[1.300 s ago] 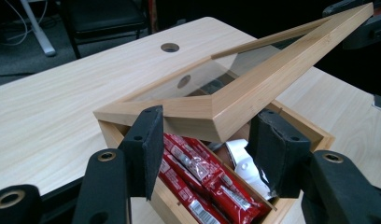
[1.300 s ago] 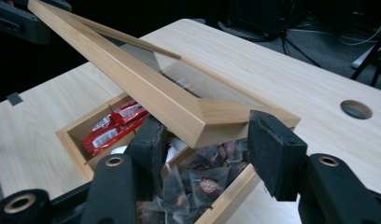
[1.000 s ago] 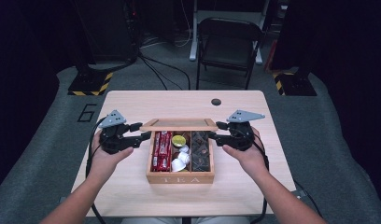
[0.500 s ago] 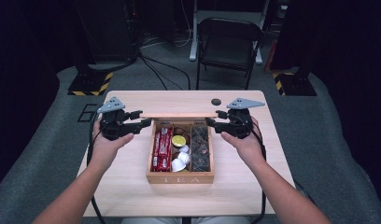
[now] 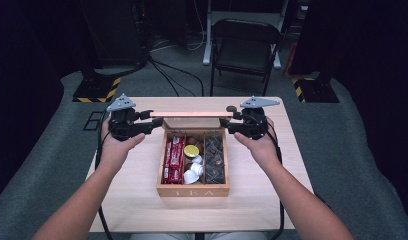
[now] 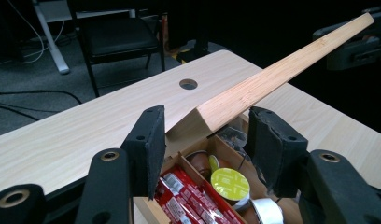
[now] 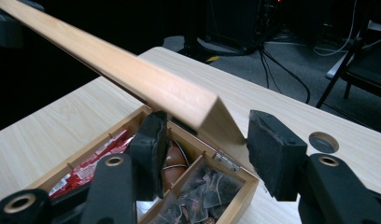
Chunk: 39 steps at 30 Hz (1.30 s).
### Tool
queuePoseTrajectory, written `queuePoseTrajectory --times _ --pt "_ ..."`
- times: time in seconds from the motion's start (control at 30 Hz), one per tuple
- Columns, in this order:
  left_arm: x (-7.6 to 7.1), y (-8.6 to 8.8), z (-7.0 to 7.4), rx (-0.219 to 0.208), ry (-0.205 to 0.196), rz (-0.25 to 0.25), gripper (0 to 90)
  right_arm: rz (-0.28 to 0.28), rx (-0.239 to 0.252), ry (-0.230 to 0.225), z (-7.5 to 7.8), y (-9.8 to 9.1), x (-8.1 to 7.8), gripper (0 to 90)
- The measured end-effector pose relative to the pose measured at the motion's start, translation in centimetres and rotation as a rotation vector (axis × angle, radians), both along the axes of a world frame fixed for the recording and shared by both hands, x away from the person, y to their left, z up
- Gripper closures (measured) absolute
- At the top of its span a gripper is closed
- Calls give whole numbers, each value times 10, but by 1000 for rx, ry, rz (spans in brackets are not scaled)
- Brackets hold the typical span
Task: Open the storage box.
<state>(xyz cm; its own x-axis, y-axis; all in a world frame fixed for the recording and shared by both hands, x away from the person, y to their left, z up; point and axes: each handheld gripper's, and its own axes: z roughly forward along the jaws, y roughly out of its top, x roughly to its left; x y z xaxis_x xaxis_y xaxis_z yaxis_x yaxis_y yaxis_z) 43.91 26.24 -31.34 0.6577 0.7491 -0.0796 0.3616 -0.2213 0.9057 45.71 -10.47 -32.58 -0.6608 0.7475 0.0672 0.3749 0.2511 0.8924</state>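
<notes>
a dim room, cables on the grey floor and a black folding chair (image 5: 244, 47) past the far edge of a pale wood bench (image 5: 272, 200). in the middle of the bench sits a wooden tea box (image 5: 192, 189), its front toward the person, its hinged lid (image 5: 189, 114) raised so that it stands over the box's back edge — that is why the compartments lie open: red packets (image 5: 173, 159) on the left, round capsules (image 5: 192, 151) in the middle, dark tea bags (image 5: 214, 159) on the right.

the left gripper (image 5: 148, 120) is at the lid's left end and the right gripper (image 5: 228, 122) at its right end, one each side so the lid lifts evenly on its hinges. in both gripper views the jaws stand spread with the lid's end corner between the pads; i cannot tell whether the pads touch the wood, so it looks more propped than pinched. a small dark hole (image 5: 231, 108) shows near the bench's far edge.
</notes>
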Motion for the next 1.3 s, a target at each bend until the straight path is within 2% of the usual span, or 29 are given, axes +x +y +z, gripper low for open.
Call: queuePoseTrajectory --times 0.4,0.67,0.83,0.93,1.07,1.3 --pt "14 -1 7 -8 -6 18 480 -31 -13 14 -16 -1 19 490" --pt "20 -3 9 8 -20 31 481 -63 -38 11 -25 3 31 560" --pt "24 -4 10 2 -22 38 481 -72 -40 11 -31 5 35 573" --pt "28 -5 10 -2 -27 47 483 -93 -48 -2 -36 6 38 619" --pt "31 -5 8 -6 -28 48 486 -90 -48 -16 -37 6 40 627" --pt "38 -4 -6 27 -27 67 510 -86 -46 -7 -36 5 41 627"
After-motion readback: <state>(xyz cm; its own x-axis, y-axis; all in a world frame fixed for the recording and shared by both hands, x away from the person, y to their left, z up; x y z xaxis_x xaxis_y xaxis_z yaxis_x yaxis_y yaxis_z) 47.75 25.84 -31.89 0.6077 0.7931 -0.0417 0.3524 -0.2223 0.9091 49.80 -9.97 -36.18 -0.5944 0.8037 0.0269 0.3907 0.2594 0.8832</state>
